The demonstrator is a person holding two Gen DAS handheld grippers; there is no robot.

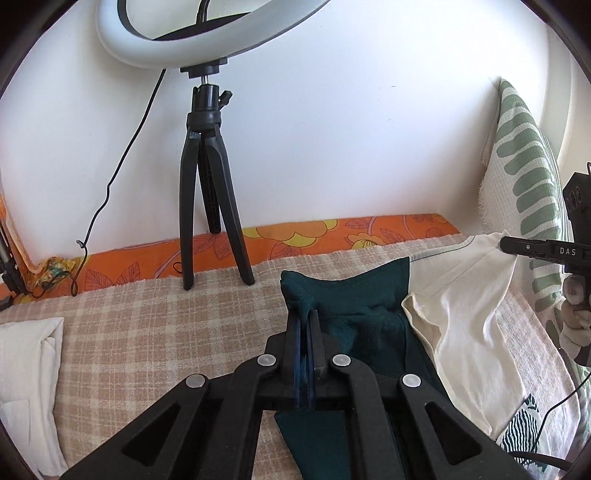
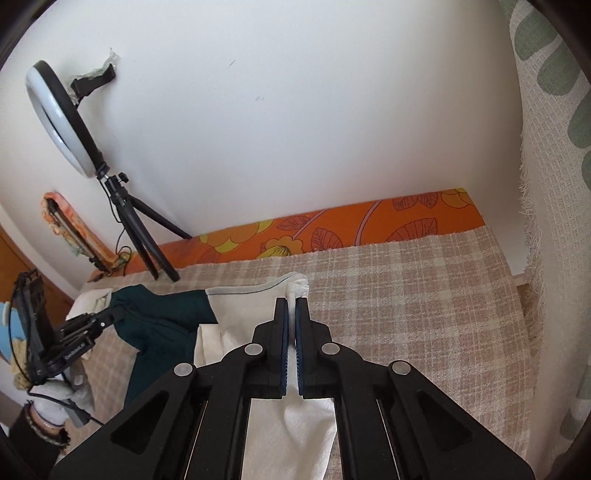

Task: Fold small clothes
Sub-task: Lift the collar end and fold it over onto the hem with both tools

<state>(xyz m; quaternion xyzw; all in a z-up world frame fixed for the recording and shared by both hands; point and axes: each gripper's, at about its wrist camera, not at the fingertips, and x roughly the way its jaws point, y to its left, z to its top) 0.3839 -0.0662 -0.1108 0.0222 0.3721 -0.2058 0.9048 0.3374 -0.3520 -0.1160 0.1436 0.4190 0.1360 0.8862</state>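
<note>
A small garment with a dark green part (image 1: 354, 295) and a cream part (image 1: 469, 317) is held above the checked bed cover (image 1: 147, 317). My left gripper (image 1: 305, 314) is shut on the green corner. My right gripper (image 2: 292, 302) is shut on the cream corner (image 2: 297, 286). In the left wrist view the right gripper (image 1: 504, 243) shows at the right, pinching the cream edge. In the right wrist view the left gripper (image 2: 114, 314) shows at the left on the green part (image 2: 162, 325). The cloth hangs stretched between them.
A ring light (image 1: 207, 33) on a black tripod (image 1: 207, 206) stands at the back on an orange flowered sheet (image 1: 295, 240) by the white wall. A folded white cloth (image 1: 26, 369) lies at the left. A green-patterned cushion (image 1: 528, 177) leans at the right.
</note>
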